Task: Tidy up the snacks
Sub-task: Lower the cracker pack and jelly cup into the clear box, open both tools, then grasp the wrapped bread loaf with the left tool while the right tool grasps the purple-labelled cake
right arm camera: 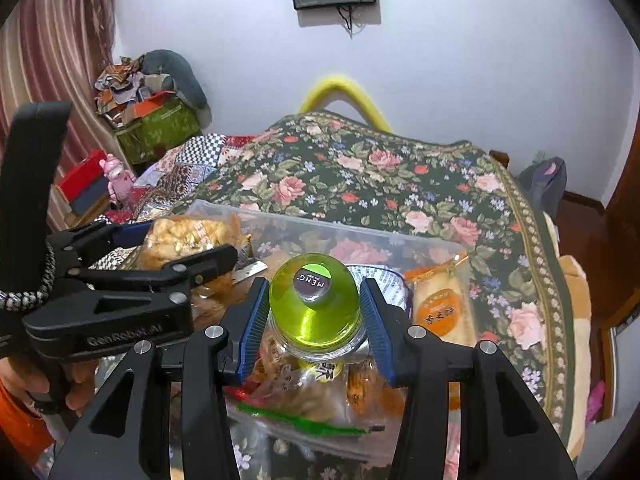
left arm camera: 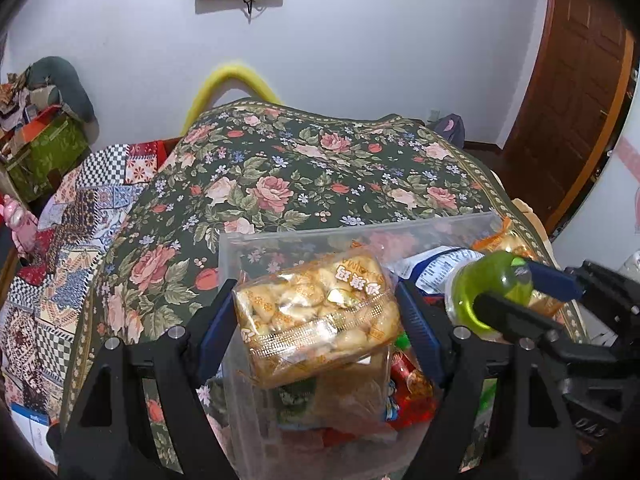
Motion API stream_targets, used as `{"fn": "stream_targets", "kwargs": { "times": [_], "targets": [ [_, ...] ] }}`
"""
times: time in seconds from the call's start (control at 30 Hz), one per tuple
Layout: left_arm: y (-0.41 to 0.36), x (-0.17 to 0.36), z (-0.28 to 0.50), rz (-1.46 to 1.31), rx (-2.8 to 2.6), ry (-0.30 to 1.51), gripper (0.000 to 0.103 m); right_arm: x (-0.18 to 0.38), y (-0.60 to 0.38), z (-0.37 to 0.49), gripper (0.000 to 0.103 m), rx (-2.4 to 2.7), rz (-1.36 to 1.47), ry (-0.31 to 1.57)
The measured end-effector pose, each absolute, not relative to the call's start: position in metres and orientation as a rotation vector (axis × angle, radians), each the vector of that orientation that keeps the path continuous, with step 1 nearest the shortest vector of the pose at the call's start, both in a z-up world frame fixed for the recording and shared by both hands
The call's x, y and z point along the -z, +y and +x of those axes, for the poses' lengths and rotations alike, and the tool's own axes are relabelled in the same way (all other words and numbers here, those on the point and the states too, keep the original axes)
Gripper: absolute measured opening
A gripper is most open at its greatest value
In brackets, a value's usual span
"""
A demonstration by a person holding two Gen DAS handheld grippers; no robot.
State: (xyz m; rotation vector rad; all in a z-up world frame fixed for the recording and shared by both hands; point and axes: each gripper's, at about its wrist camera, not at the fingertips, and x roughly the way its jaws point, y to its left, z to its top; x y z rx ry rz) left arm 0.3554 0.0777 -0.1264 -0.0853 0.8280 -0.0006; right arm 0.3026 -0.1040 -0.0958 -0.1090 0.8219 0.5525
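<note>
Left gripper (left arm camera: 316,320), low centre of the left wrist view, is clamped on a clear packet of golden puffed snacks (left arm camera: 316,314), its blue pads pressed against both sides. The packet hangs over a clear plastic bin (left arm camera: 360,228) holding more wrapped snacks, which stands on a floral cloth (left arm camera: 312,168). At right of frame, the right gripper (left arm camera: 516,292) grips a green jelly cup (left arm camera: 490,290).

Right gripper (right arm camera: 316,316), low centre of the right wrist view, is closed on the green jelly cup (right arm camera: 316,304), pads touching both flanks, over the bin (right arm camera: 320,220). An orange-labelled pastry packet (right arm camera: 440,308) lies in the bin at right. At left of frame, the left gripper (right arm camera: 180,246) holds the puffed snacks (right arm camera: 188,238) above the bin's left rim.
</note>
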Motion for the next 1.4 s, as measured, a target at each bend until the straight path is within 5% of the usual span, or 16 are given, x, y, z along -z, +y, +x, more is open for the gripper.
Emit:
{"fn": "stream_targets", "kwargs": {
  "times": [0.83, 1.4],
  "targets": [
    [0.059, 0.088, 0.285, -0.069, 0.051, 0.781, 0.087, 0.066, -0.131, 0.257, 0.049, -0.543, -0.115, 0.775],
    [-0.004, 0.157, 0.202, -0.097, 0.176, 0.943, 0.089, 0.123, -0.191, 0.175, 0.052, -0.512, -0.100, 0.952]
  ]
}}
